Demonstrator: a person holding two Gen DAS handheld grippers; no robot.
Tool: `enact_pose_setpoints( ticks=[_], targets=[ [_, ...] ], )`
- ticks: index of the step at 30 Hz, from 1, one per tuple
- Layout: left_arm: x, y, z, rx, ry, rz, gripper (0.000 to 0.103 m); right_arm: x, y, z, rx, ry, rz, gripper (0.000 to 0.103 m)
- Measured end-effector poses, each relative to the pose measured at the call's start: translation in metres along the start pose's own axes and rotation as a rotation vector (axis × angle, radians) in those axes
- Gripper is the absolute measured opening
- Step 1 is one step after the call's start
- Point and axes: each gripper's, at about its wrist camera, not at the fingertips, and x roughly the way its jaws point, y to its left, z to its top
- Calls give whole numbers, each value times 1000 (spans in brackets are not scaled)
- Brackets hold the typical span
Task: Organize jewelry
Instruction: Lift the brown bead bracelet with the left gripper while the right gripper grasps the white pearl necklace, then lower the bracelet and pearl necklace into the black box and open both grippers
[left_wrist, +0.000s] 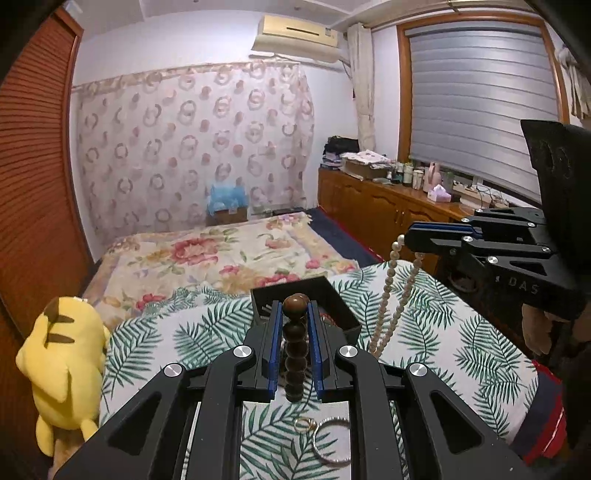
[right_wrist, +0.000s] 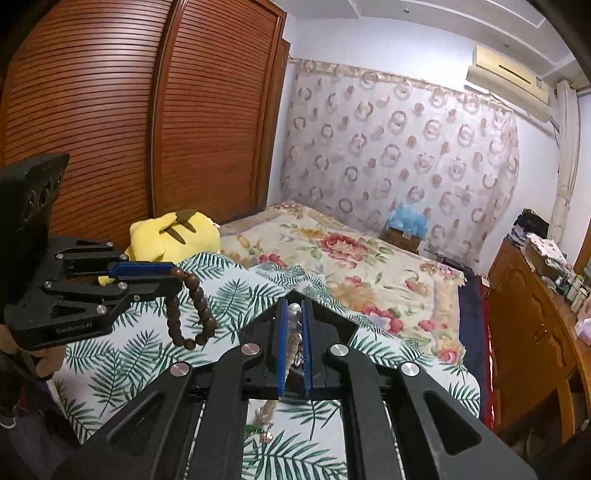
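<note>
My left gripper (left_wrist: 295, 308) is shut on a brown wooden bead bracelet (left_wrist: 295, 347), held above the leaf-print cloth; it also shows in the right wrist view (right_wrist: 192, 314), hanging from the left gripper (right_wrist: 173, 275). My right gripper (right_wrist: 294, 308) is shut on a pearl necklace (right_wrist: 294, 332), whose strand hangs down in the left wrist view (left_wrist: 395, 295) from the right gripper (left_wrist: 410, 240). A black open box (left_wrist: 332, 299) sits on the cloth just beyond my left fingertips. A gold ring (left_wrist: 304, 424) and a silver bangle (left_wrist: 332, 439) lie on the cloth under the left gripper.
A yellow plush toy (left_wrist: 62, 365) lies at the cloth's left edge. A floral bedspread (left_wrist: 229, 258) stretches behind. A wooden cabinet (left_wrist: 388, 206) with bottles stands at the right. A small green-and-pink trinket (right_wrist: 260, 432) lies on the cloth under the right gripper.
</note>
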Motion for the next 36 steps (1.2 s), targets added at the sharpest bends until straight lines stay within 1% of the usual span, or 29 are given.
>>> enact_pose_setpoints(
  ticks=[12,18,21,23,28,31,36],
  targets=[
    [26,9,23,-17,8,-13,13,4,-15,43,-21,-63,-42,8],
    [41,8,31,-12,14,-15,13,17,-29,60,-22,-80,-84,8],
    [48,8,33,-9,18,-16,13,30,-38,63,-10,-80,-85,8],
    [51,7,35,-16,20,-22,13,43,-48,62,10,-73,-78,8],
    [59,8,40,-25,19,-27,13,73,-58,47,41,-20,-73,8],
    [67,7,40,-29,31,-30,13,91,-59,32,45,18,-82,8],
    [87,5,34,-39,69,-45,13,123,-63,4,96,101,-47,9]
  ],
)
